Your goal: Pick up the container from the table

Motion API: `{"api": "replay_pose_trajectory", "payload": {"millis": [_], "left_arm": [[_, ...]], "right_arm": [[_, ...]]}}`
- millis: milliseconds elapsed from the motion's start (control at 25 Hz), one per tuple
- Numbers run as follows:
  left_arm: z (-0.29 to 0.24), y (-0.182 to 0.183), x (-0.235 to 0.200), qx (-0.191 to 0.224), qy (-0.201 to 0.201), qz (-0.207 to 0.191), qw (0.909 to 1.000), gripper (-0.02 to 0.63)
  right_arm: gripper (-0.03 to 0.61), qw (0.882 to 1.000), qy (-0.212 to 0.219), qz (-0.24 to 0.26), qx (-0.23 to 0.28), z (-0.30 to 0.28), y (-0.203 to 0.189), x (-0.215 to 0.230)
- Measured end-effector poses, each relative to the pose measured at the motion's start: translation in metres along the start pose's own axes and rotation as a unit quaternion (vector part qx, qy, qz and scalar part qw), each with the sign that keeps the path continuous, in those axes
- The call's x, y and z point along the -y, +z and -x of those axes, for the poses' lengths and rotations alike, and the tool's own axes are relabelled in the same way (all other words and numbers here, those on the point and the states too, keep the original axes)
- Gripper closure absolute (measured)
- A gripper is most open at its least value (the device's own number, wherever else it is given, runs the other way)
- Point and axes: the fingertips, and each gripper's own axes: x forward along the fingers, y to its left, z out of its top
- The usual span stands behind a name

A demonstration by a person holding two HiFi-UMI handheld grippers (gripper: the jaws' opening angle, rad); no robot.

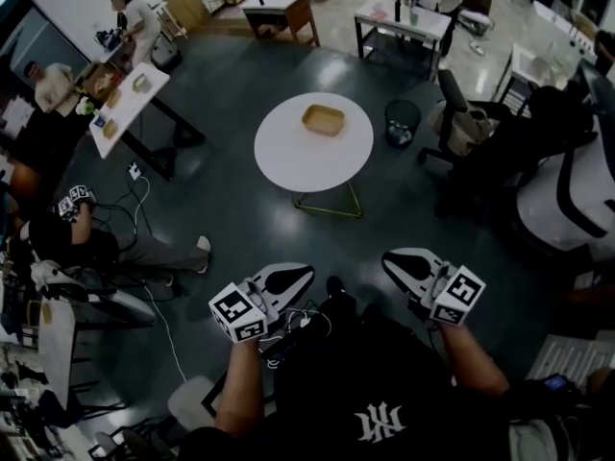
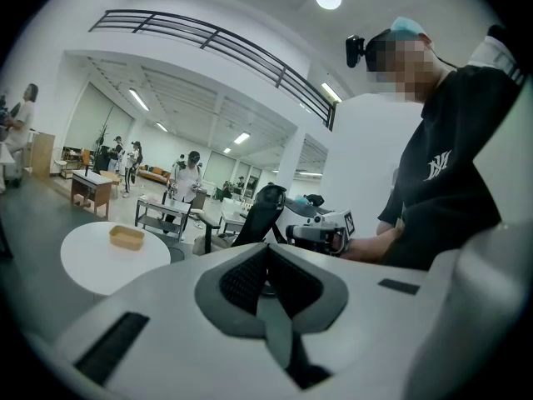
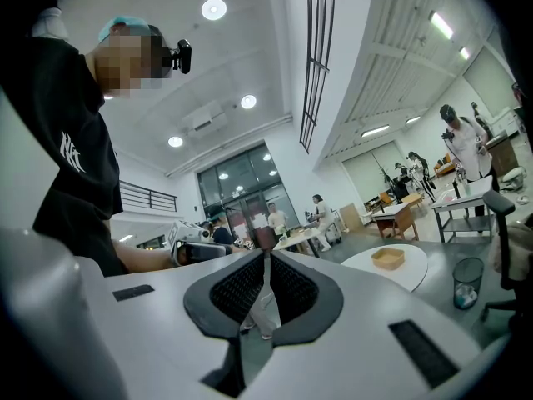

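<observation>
Both grippers are up in front of the person point(image 1: 370, 392), and neither is anywhere near the prize. The left gripper point(image 1: 304, 273) has its jaws pressed together, the dark ribbed pads meeting in a thin seam with nothing between them. The right gripper point(image 1: 390, 259) tells the same story: jaws closed on empty air, pads flush against each other. The two sit side by side, clearly apart, tips angled slightly in toward one another. Out beyond both sets of tips, well apart from them, stands the round white table point(image 1: 288, 161). There on its top lies the container point(image 1: 323, 120), a shallow tan tray, open side up, on the half of the tabletop farther from the jaws. In the left gripper view the container sits ahead and off to the left of the closed jaws. In the right gripper view it's ahead and off to the right. A dark wire bin point(image 1: 402, 121) stands on the floor point(image 1: 240, 219) just beside the table, on the right jaws' side. A stretch of dark floor lies between the jaws and the table.
</observation>
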Motion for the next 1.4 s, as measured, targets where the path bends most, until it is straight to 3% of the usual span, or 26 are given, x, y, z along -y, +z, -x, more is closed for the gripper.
{"api": "replay_pose_trajectory", "payload": {"millis": [360,840,1120,1400], "left_arm": [[-0.012,0.014,-0.055,0.004,-0.014,0.011,0.9998,0.611],[0.005,0.062,-0.192,0.039,0.007,0.015,0.9991,0.611],[0.02,0.071,-0.262,0.042,0.004,0.027,0.9987,0.611],[0.012,0.079,-0.309,0.041,-0.013,0.031,0.9986,0.611]], "right_arm": [[0.529,1.0,-0.013,-0.013,-0.021,-0.033,0.004,0.04],[0.529,0.999,0.001,-0.001,-0.041,-0.158,0.04,0.112],[0.529,0.999,-0.022,0.001,-0.041,-0.213,0.049,0.145],[0.529,0.997,-0.054,-0.017,-0.045,-0.23,0.044,0.173]]}}
